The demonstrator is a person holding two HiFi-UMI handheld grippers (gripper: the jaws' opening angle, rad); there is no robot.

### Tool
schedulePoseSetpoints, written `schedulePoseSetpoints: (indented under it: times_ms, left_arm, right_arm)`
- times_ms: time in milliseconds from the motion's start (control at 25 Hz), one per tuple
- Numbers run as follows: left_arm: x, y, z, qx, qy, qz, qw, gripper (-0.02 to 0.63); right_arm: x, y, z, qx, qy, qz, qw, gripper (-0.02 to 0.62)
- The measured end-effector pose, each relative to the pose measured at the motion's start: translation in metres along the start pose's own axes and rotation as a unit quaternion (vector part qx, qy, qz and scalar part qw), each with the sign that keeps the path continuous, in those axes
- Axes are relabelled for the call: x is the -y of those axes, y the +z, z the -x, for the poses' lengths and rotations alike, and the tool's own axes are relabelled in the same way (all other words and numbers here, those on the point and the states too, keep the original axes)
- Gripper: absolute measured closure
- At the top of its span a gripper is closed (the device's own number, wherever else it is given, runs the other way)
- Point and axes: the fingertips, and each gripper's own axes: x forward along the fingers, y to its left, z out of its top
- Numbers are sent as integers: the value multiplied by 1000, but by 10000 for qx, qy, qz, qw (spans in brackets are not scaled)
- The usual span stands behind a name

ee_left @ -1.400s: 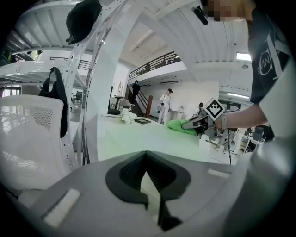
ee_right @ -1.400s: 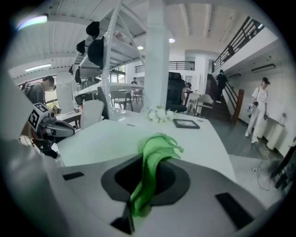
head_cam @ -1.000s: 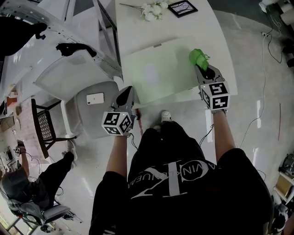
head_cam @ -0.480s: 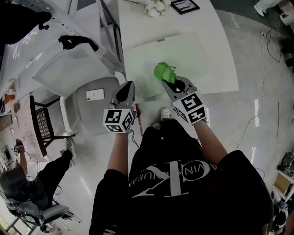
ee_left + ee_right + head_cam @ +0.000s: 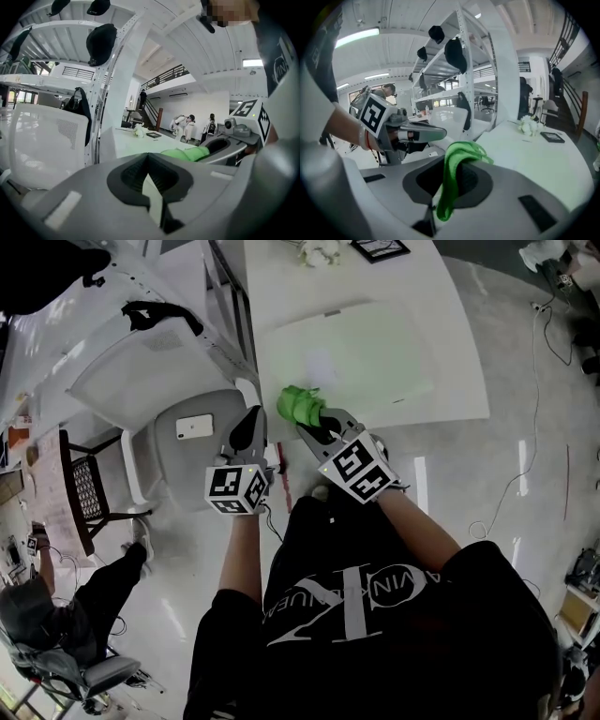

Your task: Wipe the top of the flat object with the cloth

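A pale green flat board (image 5: 375, 352) lies on the white table (image 5: 281, 287). My right gripper (image 5: 307, 420) is shut on a bright green cloth (image 5: 300, 404) at the board's near left corner. In the right gripper view the cloth (image 5: 457, 161) hangs bunched out of the shut right gripper (image 5: 450, 187). My left gripper (image 5: 251, 420) hovers just left of the table edge, beside the cloth, shut with nothing in it. The left gripper view shows the left gripper (image 5: 150, 180) with its jaws together, and the cloth (image 5: 185, 153) to its right.
A white chair (image 5: 141, 381) with a phone (image 5: 194, 427) on its grey seat stands left of the table. White flowers (image 5: 319, 249) and a black frame (image 5: 380, 247) lie at the table's far end. A seated person (image 5: 56, 615) is at lower left. Cables (image 5: 544, 324) run over the floor at right.
My right gripper has carried the cloth from the board's far right edge across to its near left corner. The left gripper has hardly moved.
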Motion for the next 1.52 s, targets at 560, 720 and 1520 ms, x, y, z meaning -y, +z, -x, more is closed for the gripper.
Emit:
schedulePoseSetpoints:
  times_ms: [560, 720, 1520]
  left_arm:
    - [5, 0, -3, 0, -119, -5, 9999, 601]
    - [11, 1, -9, -19, -206, -33, 9998, 601]
    - [21, 4, -31, -76, -407, -73, 9991, 601]
  right_arm:
    - [30, -21, 21, -76, -527, -163, 9984, 565]
    - [54, -30, 38, -71, -849, -297, 9959, 565]
    - [182, -92, 146, -186, -2782, -1271, 9519, 565]
